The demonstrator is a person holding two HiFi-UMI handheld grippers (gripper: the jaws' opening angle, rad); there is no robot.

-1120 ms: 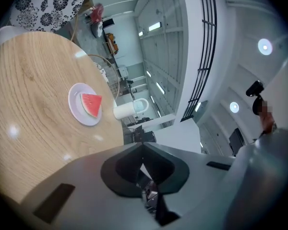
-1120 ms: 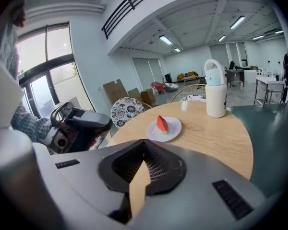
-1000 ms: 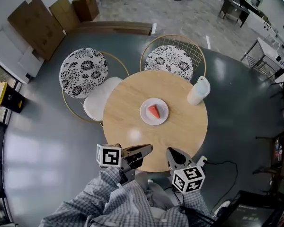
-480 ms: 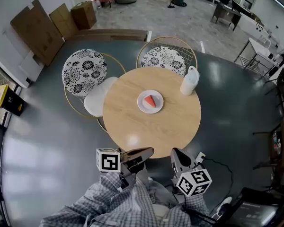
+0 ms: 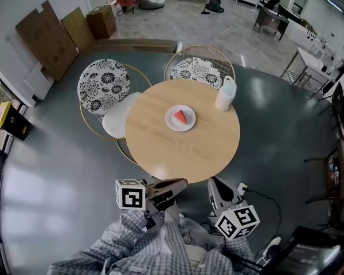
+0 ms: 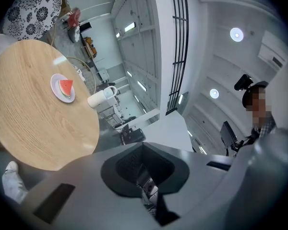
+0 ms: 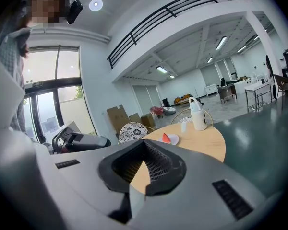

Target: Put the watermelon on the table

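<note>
Both my claws are shut with nothing in them. My left claw [image 5: 182, 183] and right claw [image 5: 214, 182] hang just off the near edge of the round wooden desk [image 5: 183, 153]. The watermelon slice [image 5: 182, 117] lies on a white plate [image 5: 171, 124] at mid-desk, well apart from both claws. A white jug [image 5: 225, 93] stands near the far edge.

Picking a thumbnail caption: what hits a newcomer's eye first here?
The red watermelon slice on its white plate, centre of the round wooden table, with a white jug at the far right edge. Nearest the camera, the left gripper and right gripper are shut and empty, short of the table.
</note>
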